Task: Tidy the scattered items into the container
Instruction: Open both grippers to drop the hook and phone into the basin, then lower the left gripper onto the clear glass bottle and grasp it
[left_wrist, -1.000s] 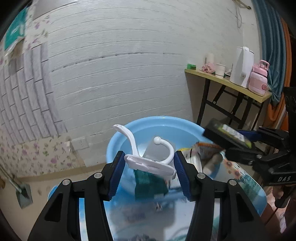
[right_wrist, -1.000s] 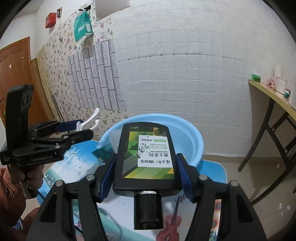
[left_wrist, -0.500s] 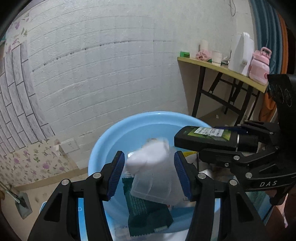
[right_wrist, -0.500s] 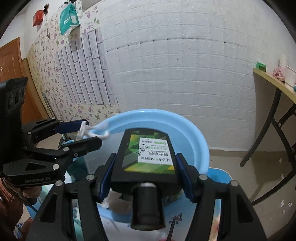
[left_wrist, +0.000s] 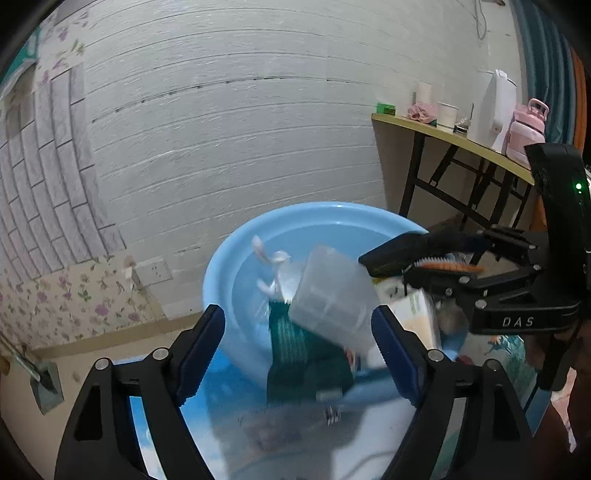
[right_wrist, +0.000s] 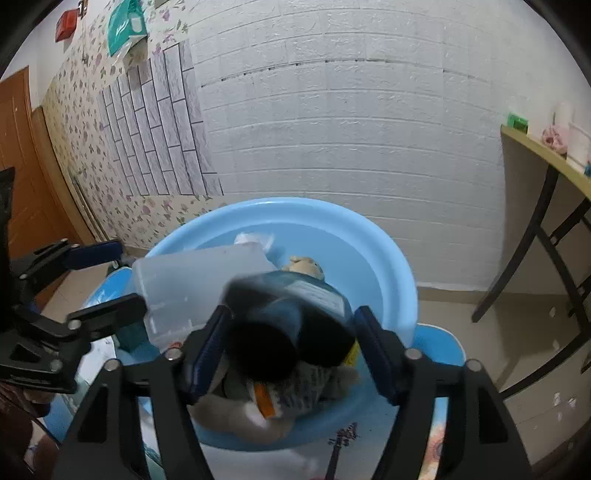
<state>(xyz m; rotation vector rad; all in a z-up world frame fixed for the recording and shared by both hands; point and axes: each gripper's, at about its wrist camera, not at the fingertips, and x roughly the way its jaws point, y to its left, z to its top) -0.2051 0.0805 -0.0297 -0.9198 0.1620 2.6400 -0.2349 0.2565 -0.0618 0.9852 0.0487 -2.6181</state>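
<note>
Over the blue basin, left gripper gapes; right gripper spread, stamped "DAS".

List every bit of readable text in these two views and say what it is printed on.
"DAS": white letters on the black body of the right gripper, seen from the left wrist view.
Label on the dark bottle between the right gripper's fingers: motion-blurred, unreadable.
Green packet at the blue basin: blurred, no legible print.
Red sign high on the wall: too small to read.
</note>
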